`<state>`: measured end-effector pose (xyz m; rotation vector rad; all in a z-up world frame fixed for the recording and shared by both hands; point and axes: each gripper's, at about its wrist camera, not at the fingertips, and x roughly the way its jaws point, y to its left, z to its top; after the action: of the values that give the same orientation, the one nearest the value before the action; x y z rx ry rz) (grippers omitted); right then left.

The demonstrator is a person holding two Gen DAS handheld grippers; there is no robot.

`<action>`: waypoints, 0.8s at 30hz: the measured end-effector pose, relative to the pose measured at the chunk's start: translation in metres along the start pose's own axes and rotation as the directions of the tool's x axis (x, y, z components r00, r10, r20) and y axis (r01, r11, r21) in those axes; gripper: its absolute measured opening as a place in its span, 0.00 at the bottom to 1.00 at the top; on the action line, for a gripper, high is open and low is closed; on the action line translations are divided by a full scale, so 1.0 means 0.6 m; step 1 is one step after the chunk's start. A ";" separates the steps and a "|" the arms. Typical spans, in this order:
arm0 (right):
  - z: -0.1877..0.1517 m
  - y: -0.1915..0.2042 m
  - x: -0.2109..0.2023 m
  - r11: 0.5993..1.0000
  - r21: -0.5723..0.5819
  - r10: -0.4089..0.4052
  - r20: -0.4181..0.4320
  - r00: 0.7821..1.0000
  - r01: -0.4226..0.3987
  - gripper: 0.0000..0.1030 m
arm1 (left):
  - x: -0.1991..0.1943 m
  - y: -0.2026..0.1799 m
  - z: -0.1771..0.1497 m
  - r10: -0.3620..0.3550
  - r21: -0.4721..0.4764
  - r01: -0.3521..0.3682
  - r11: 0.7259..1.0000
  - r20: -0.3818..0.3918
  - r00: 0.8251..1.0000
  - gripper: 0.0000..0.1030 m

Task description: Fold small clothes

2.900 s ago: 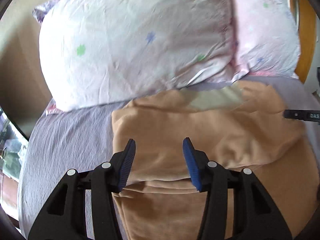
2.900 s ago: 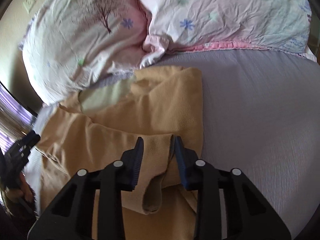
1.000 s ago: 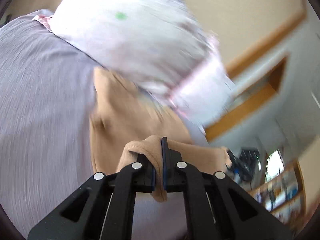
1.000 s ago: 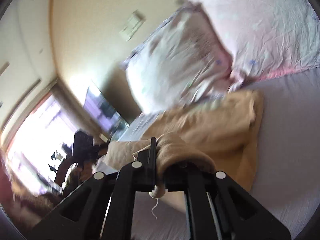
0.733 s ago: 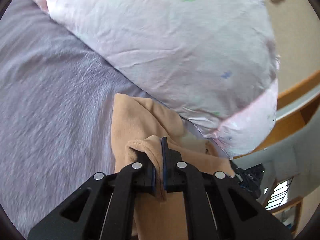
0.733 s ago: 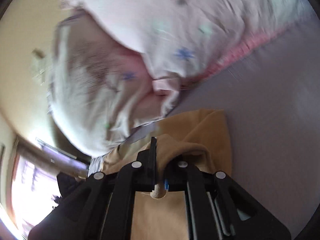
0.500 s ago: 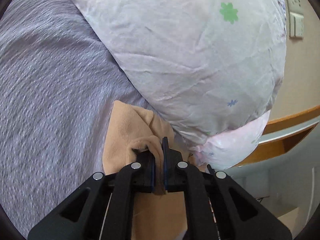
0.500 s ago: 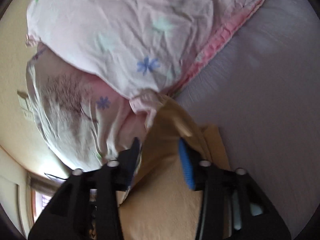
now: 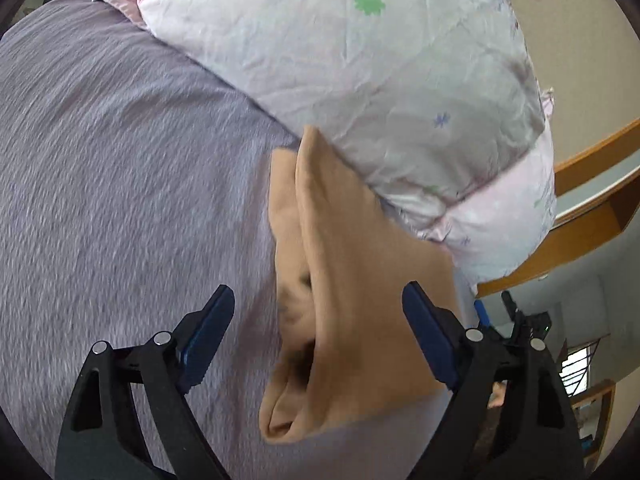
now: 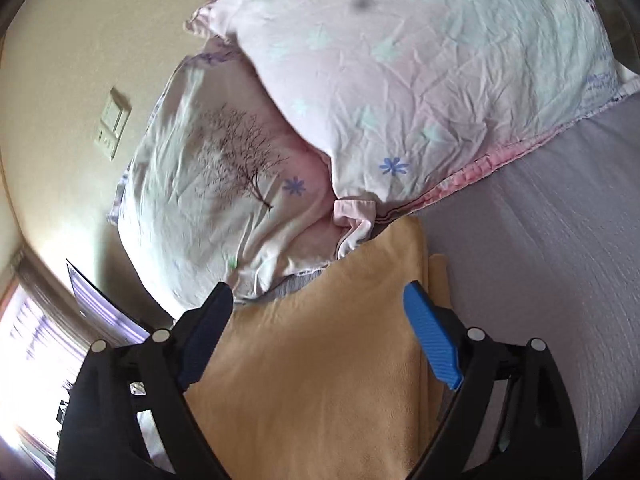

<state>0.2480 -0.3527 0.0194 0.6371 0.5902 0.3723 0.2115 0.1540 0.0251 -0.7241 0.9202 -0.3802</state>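
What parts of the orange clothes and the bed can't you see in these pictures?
- Tan garment, left wrist view: its inner layers are hidden inside the fold; only a dark opening shows.
- Same garment, right wrist view: its near part runs off the bottom edge and under the open right gripper.
- Its far edge, both views: tucked against the pillows, so contact is unclear.
- Bedsheet, left wrist view: blurred, so its texture cannot be read.

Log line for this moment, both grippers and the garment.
left gripper: open | right gripper: open | tan garment: folded, on bed
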 end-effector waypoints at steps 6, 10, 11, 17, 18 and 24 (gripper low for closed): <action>-0.010 0.001 0.026 0.999 0.013 0.036 -0.006 0.999 -0.036 0.84 | 0.015 -0.011 -0.042 0.044 0.049 -0.042 0.998 -0.044 0.998 0.79; -0.010 -0.013 0.003 0.997 0.046 0.066 0.035 0.997 -0.067 0.87 | 0.049 0.014 -0.045 -0.034 -0.138 0.025 0.990 -0.067 0.997 0.20; -0.009 -0.020 -0.002 0.995 0.066 0.077 0.046 0.996 -0.080 0.87 | 0.043 0.019 -0.039 -0.047 -0.160 0.037 0.986 -0.061 0.997 0.17; 0.002 -0.050 -0.039 0.981 0.147 0.112 0.128 0.985 -0.130 0.87 | 0.018 -0.093 -0.018 -0.138 -0.062 0.137 0.989 -0.009 0.990 0.11; 0.005 -0.054 -0.044 0.978 0.155 0.117 0.139 0.983 -0.138 0.87 | 0.020 -0.125 -0.015 -0.155 -0.030 0.155 0.988 -0.010 0.988 0.11; 0.016 -0.069 -0.060 0.981 0.157 0.088 0.172 0.981 -0.115 0.87 | 0.155 -0.348 -0.045 -0.244 0.183 0.275 0.944 -0.174 0.954 0.11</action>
<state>0.2320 -0.4059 0.0129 0.8524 0.4339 0.3646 0.2421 -0.0587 0.1080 -0.6331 0.9116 -0.7624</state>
